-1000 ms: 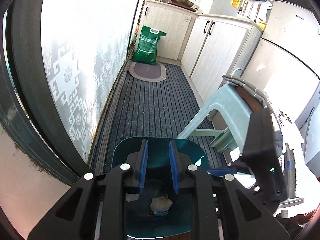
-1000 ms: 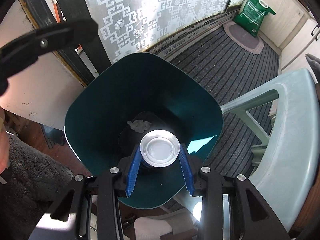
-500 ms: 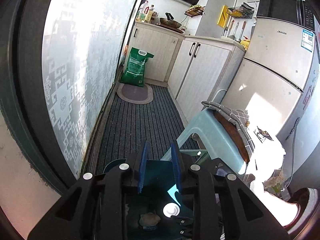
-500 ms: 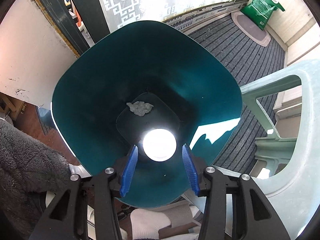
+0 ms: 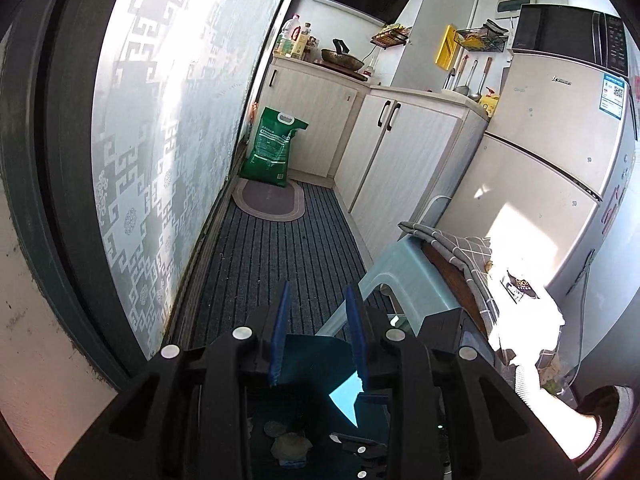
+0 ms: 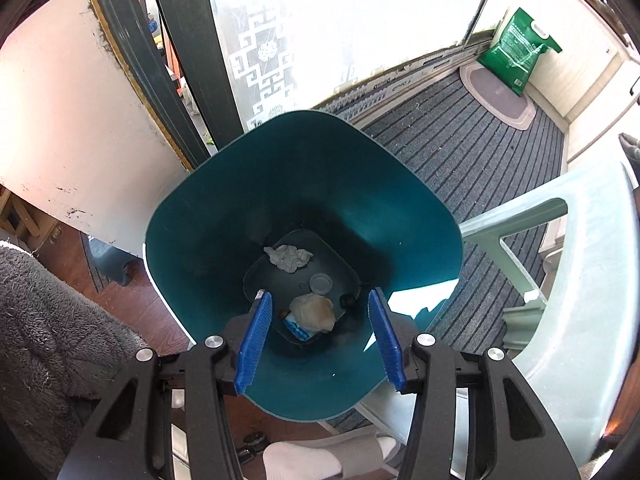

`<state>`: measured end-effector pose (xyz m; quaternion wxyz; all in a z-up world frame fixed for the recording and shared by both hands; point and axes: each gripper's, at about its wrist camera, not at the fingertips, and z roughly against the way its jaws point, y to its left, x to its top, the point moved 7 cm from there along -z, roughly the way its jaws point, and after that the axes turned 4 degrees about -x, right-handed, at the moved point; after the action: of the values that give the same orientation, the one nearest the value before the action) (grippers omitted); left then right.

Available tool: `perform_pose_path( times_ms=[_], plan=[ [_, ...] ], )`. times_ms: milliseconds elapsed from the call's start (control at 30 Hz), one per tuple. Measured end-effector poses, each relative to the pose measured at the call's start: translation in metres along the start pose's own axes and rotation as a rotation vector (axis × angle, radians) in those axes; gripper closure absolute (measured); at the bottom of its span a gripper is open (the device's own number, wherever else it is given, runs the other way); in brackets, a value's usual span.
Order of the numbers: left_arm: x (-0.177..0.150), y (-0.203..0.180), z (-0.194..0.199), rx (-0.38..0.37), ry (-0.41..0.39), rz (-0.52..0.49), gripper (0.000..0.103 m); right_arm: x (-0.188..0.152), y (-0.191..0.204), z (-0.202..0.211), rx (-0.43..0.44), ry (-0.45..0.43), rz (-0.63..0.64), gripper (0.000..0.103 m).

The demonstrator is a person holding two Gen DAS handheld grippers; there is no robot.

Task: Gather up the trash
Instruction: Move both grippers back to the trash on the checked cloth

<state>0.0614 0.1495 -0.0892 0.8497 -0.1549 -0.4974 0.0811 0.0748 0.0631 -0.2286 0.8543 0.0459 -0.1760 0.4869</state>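
1. Step in hand, as I judge it: the drop into the bin (image 6: 224, 208). The right gripper (image 6: 319, 294) hangs over the bin mouth, pointing steeply down; its jaws have just been opening and stand half wide with nothing between the pads
2. The left gripper (image 5: 317, 286) is at the near edge of the bin, aimed along the floor towards the far cupboards. Its jaws have just been opening too; the gap is narrow and empty
3. Trash is at the bin bottom: a tissue wad (image 6: 289, 258) on the far side, a round lid (image 6: 321, 282) in the middle, and a crumpled wrapper (image 6: 312, 312) on the near side with a blue scrap under it. Two small dark bits lie beside the wrapper; I cannot tell what they are
4. Next move, my judgement: lift both claws clear of the rim and search for more litter. I can make out none outside the bin from here, only specks on the striped carpet (image 6: 460, 168)
5. Surroundings: a pale chair (image 6: 580, 280) just right of the bin, with a grey cloth (image 5: 452, 244) draped on it; a frosted door (image 5: 160, 120) on the left; a green bag (image 6: 520, 52) and an oval mat (image 6: 496, 96) at the far end; a fridge (image 5: 540, 184) on the right
6. In the way: the chair leg is close against the bin's right side, so swinging out that way is tight. A socked foot (image 6: 304, 460) is just near of the bin, and a grey fleece (image 6: 40, 320) lies near left
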Motion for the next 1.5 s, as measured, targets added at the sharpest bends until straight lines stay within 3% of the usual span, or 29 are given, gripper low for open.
perform_pose_path(
  times_ms=[267, 600, 1267, 1500],
  plan=[
    [0.021, -0.016, 0.015, -0.024, -0.073, -0.005, 0.072, 0.018, -0.024, 0.056, -0.048, -0.165, -0.045, 0.054],
    [0.028, -0.054, 0.005, -0.076, -0.089, -0.047, 0.072, 0.01, -0.106, 0.135, -0.132, -0.356, -0.222, 0.059],
    [0.017, -0.154, -0.082, -0.163, 0.041, -0.115, 0.068, -0.087, -0.202, 0.16, -0.241, -0.356, -0.431, 0.059],
    [0.008, -0.19, -0.113, -0.176, 0.102, -0.208, 0.067, -0.123, -0.225, 0.165, -0.304, -0.372, -0.535, 0.059]
  ],
)
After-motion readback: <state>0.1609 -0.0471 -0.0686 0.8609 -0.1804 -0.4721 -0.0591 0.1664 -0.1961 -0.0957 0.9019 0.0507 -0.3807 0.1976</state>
